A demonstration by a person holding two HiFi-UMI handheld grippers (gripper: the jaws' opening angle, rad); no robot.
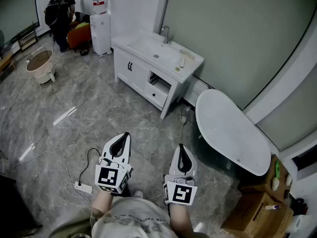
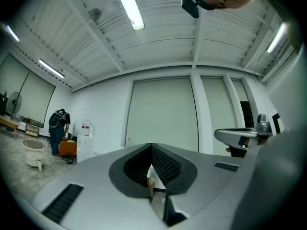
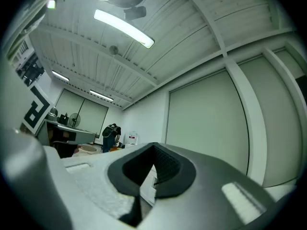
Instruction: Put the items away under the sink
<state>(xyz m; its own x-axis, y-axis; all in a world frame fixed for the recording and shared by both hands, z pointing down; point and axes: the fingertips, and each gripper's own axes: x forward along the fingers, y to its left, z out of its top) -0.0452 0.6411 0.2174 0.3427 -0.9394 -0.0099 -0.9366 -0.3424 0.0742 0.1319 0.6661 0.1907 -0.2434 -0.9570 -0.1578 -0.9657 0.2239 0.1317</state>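
"What are the tongs doing?"
"The left gripper [image 1: 126, 136] and the right gripper [image 1: 181, 148] are waiting at the bottom. Both are squeezing tight shut and holding nothing."
"Where's the stuff?"
"A pale item [image 1: 182, 59] is lying on the sink cabinet [image 1: 138, 76], upper middle, well apart from both grippers."

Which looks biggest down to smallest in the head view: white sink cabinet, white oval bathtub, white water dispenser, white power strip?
1. White sink cabinet and white oval bathtub: too alike to rank.
2. White water dispenser.
3. White power strip.

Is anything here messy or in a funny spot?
Yes. A white power strip lies loose on the floor, its cord looping about. The sink cabinet also seems to have one drawer pulled partly out.
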